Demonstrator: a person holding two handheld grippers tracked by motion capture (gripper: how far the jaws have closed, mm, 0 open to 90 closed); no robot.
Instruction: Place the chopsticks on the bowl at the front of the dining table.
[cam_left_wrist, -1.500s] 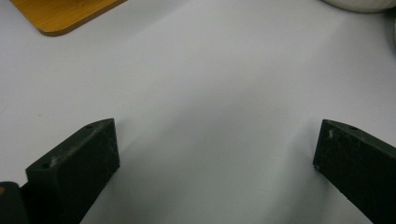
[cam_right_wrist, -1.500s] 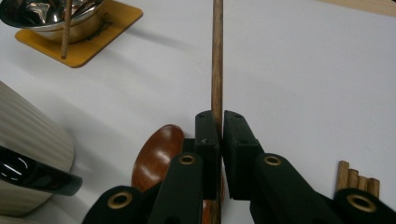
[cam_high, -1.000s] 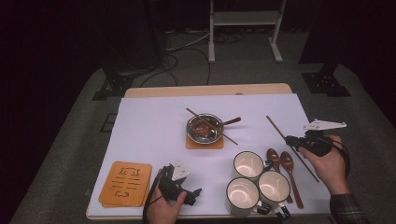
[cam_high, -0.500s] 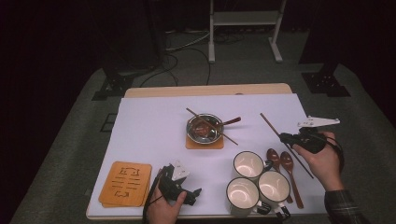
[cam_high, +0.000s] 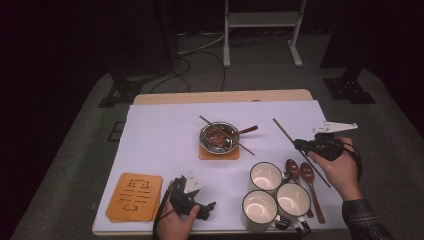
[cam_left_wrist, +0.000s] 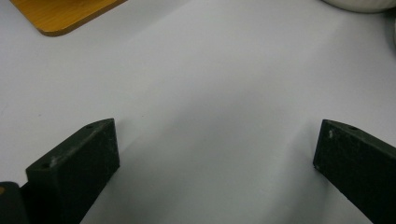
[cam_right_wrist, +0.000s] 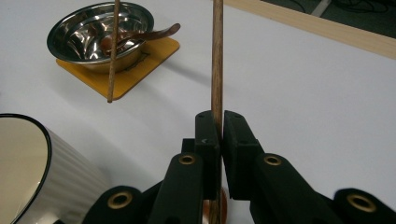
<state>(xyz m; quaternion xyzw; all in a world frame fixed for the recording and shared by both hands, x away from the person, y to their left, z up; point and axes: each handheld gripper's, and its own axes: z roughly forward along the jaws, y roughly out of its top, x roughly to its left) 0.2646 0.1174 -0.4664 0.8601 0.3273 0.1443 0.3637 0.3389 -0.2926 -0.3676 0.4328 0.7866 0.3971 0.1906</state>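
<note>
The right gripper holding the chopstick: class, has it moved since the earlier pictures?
Yes. The right gripper, shut on the chopstick, has shifted left in the high view, toward the steel bowl, which stayed put.

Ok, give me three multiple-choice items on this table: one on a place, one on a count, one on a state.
1. Where does the shiny metal bowl sit?
A on an orange square coaster
B inside a mug
C on the floor

2. How many white ceramic mugs stand together?
A one
B three
C five

3. What is the right gripper doing?
A jaws wide apart
B clamped on a brown wooden chopstick
C holding a spoon

Answers: 1 A, the coaster edge shows beneath the bowl. 2 B, three rims cluster near the table's front. 3 B, the jaws pinch the stick.
</note>
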